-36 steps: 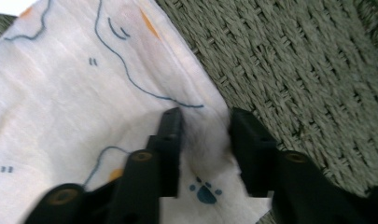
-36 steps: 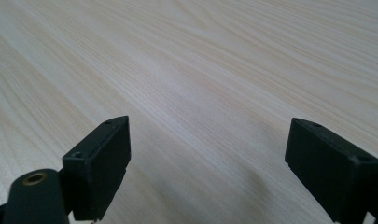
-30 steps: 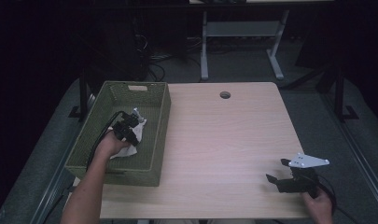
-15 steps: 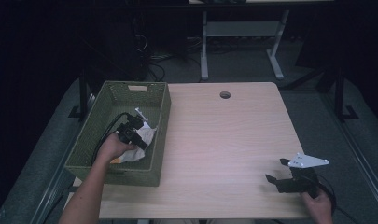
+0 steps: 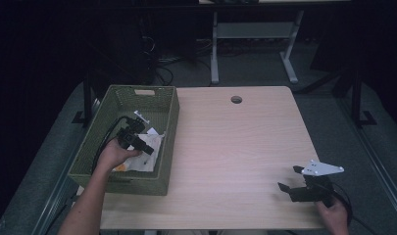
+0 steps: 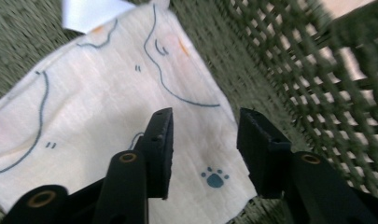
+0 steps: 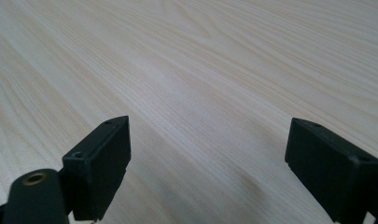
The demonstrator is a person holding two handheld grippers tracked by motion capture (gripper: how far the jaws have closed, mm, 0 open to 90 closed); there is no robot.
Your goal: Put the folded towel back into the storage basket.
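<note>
Cloth [image 6: 107,121] under left tongs [image 6: 204,135] (jaws apart).

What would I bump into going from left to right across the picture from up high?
green basket → left gripper over a white cloth in the basket → round hole in the wooden table → right gripper

My high view: above near edge, facing forward and down on whole desk [image 5: 235,142]. Left claw view: close, down into basket [image 6: 289,56]; shared with high view. Right claw view: skims bare desk.
</note>
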